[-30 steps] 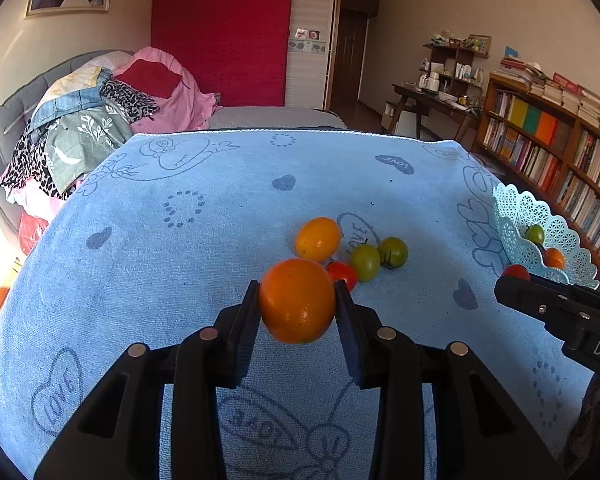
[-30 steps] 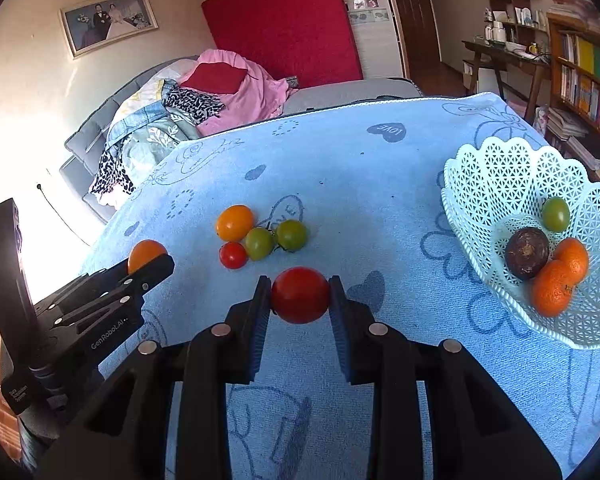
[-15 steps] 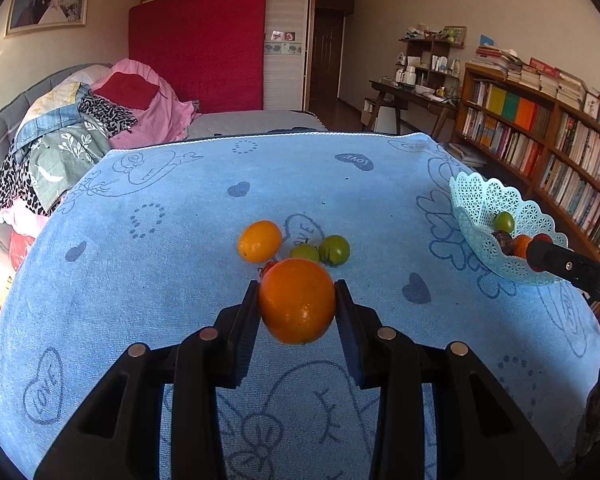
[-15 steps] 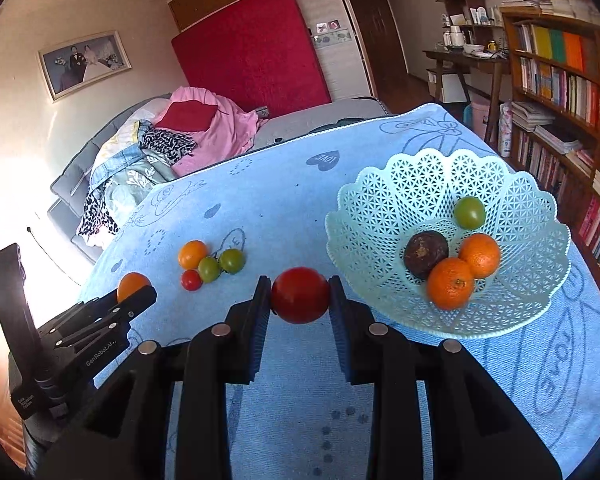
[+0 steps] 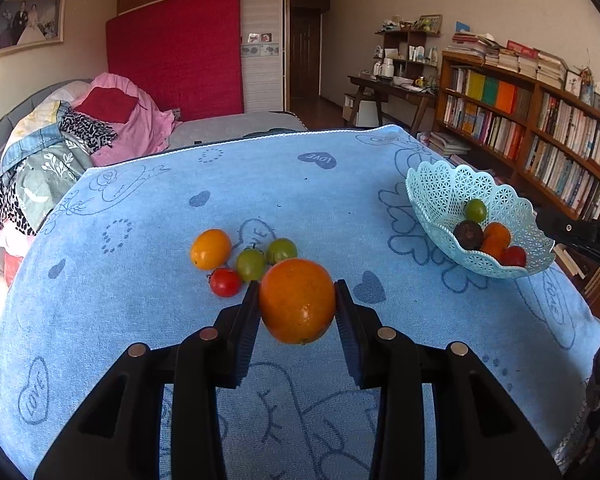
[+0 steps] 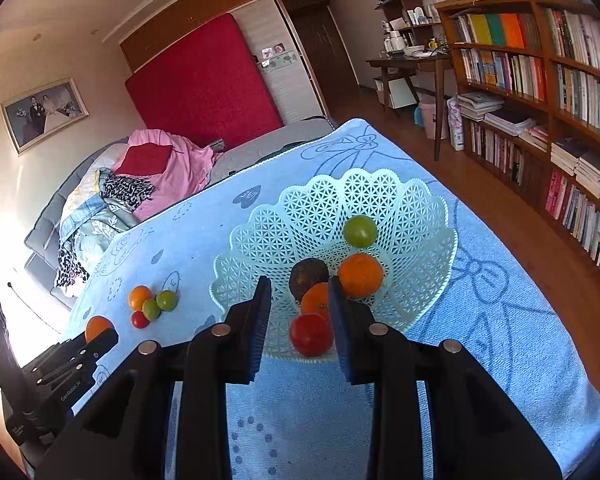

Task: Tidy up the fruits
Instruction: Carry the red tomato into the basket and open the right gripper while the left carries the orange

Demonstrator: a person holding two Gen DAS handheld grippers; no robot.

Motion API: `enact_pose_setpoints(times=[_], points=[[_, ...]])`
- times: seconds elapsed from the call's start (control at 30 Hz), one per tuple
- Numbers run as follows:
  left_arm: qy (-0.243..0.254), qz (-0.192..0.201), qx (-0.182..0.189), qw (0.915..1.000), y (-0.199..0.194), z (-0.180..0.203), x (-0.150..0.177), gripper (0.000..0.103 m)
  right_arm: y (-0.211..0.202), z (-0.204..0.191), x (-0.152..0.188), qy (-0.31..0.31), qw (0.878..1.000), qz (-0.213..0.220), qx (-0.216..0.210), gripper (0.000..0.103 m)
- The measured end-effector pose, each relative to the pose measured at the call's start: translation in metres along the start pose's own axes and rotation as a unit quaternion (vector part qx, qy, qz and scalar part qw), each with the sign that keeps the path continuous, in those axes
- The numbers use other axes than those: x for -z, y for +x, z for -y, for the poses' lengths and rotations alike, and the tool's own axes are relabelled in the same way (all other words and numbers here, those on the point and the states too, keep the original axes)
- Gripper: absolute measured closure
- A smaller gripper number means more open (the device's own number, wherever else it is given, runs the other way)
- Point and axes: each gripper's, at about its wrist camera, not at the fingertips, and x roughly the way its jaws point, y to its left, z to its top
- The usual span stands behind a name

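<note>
Round red tomato (image 6: 311, 334) dropped from narrowly parted right tongs (image 6: 300, 282) into pale plastic lattice basket (image 6: 420, 236) below | left tongs (image 5: 297, 284) clamp round orange fruit (image 5: 296, 304) | blue printed cloth (image 5: 140, 300) beneath | wooden bookshelves (image 6: 540, 80) right

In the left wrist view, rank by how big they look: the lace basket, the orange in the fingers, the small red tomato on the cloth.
1. Pale blue lace plastic basket
2. Round orange, nearest the camera, so inflated
3. Small red tomato

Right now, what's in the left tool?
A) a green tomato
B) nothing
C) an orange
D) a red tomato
C: the orange sits clamped between both pads of the left tool, lifted clear of the blue cloth.
</note>
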Motion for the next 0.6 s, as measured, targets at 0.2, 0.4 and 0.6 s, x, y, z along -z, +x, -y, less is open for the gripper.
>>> enact_pose_setpoints(times=[0.2, 0.4, 0.6], points=[[0.016, 0.0, 0.007, 0.9999, 0.002, 0.017, -0.004, 0.066, 0.005, 0.018, -0.002, 0.019, 1.0, 0.004, 0.012, 0.073], [0.027, -0.003, 0.02, 0.9994, 0.006, 0.033, -0.008, 0.066, 0.003, 0.023, -0.002, 0.031, 0.999, 0.01, 0.017, 0.061], [0.039, -0.007, 0.038, 0.9985, 0.013, 0.052, -0.015, 0.066, -0.001, 0.025, -0.004, 0.042, 0.999, 0.019, 0.016, 0.046]])
